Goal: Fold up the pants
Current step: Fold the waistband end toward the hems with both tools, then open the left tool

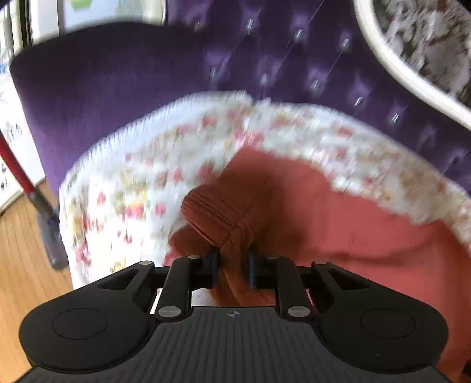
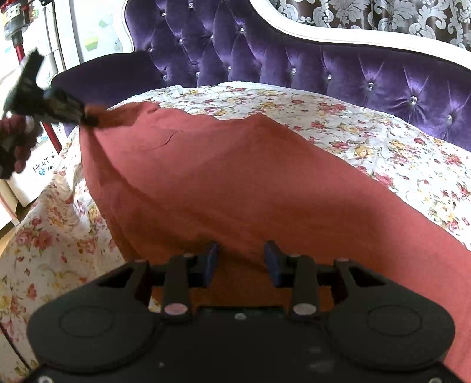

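Note:
Rust-red pants (image 2: 220, 176) lie stretched across a floral sheet (image 2: 368, 138) on a purple tufted sofa. In the left wrist view my left gripper (image 1: 232, 265) is shut on the pants' ribbed band (image 1: 215, 212), which bunches up between the pads. The right wrist view shows that same left gripper (image 2: 85, 116) at the far left, pinching the cloth's end and holding it slightly raised. Near the front edge, my right gripper (image 2: 241, 262) has a thick fold of the pants between its blue pads (image 2: 212, 262), and the cloth tents up toward it.
The sofa's purple backrest (image 2: 265, 59) with its white frame (image 2: 294, 26) rises behind the sheet. Wooden floor (image 1: 17, 250) and a red stick vacuum (image 1: 17, 171) are at the left. White boxes (image 2: 41, 171) stand beside the sofa arm.

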`<state>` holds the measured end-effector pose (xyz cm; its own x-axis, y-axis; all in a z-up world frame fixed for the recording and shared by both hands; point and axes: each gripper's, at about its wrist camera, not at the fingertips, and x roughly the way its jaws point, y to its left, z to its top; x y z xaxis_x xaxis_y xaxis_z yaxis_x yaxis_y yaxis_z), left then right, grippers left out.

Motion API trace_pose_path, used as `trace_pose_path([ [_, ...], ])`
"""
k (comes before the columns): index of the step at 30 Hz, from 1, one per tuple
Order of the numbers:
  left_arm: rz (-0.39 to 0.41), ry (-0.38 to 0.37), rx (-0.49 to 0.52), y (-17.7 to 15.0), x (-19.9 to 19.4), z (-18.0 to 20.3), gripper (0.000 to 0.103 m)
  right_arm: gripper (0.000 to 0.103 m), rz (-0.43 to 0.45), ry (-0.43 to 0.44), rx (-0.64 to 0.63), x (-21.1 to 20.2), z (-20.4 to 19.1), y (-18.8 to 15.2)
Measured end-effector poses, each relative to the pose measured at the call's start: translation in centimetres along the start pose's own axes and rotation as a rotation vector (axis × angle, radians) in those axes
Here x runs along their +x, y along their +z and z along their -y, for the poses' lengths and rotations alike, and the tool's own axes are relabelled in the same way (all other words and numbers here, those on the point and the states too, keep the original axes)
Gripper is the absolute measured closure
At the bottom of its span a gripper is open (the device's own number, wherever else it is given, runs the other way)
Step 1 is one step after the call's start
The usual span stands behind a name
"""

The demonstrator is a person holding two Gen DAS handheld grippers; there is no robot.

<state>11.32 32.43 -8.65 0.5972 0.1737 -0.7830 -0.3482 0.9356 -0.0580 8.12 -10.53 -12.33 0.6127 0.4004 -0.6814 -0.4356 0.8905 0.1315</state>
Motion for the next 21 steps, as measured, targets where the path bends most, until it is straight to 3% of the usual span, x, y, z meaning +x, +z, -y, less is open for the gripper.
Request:
trace_pose_path([
  [6,0.027,0.001,0.043,-0.7,-0.6,0.2,0.080,0.066,0.036,-0.023,0.002,-1.3,-0.5,0.3],
  [10,0.040,0.005,-0.007,-0.3,-1.3,-0.3,0.072,0.063,-0.035,-0.016,-0.030,-1.5,-1.4,-1.3],
  [13,0.066,0.046,-0.045,-0.1,-2.3,-0.1,0.063,0.063,-0.029,-0.040,-0.099,-2.8,-2.6,-2.6],
  [16,0.089,0.103,-0.055,-0.1,-3.3,0.6,0.062,0.066,-0.044,-0.030,-0.096,-3.7,-2.8,-2.6],
  [21,0.046,0.113,-0.028,-0.3,-2.8,0.9,0.062,0.065,0.045,-0.069,-0.066,-5.7,-2.3,-2.2],
])
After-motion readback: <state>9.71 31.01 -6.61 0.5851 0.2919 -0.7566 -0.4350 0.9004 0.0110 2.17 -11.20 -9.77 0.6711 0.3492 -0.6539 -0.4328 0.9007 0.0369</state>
